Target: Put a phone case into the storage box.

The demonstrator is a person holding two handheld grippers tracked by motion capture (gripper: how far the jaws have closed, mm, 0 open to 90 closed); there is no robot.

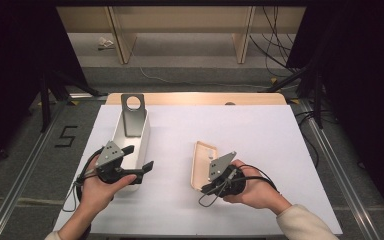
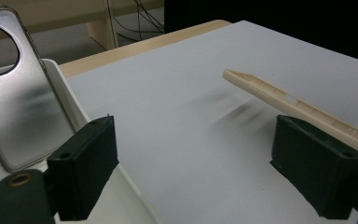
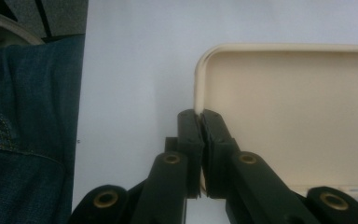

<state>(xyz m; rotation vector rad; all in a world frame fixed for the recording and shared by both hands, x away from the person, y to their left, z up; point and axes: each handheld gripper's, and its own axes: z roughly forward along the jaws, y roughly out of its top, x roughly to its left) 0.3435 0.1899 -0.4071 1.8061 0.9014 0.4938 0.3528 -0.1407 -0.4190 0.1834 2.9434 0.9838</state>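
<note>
while the right hand-held gripper [image 1: 203, 188] pinches the near rim of the cream case [image 1: 203, 163], its jaws all but shut on that thin edge, the case tilts up off the desk [image 1: 260, 135] near the middle of the near edge. the left hand-held gripper [image 1: 141, 157] gapes wide and grips nothing, over the near end of the white bin [image 1: 143, 141] toward the left edge. a grey case [image 1: 132, 116] leans in the bin's far end.
</note>
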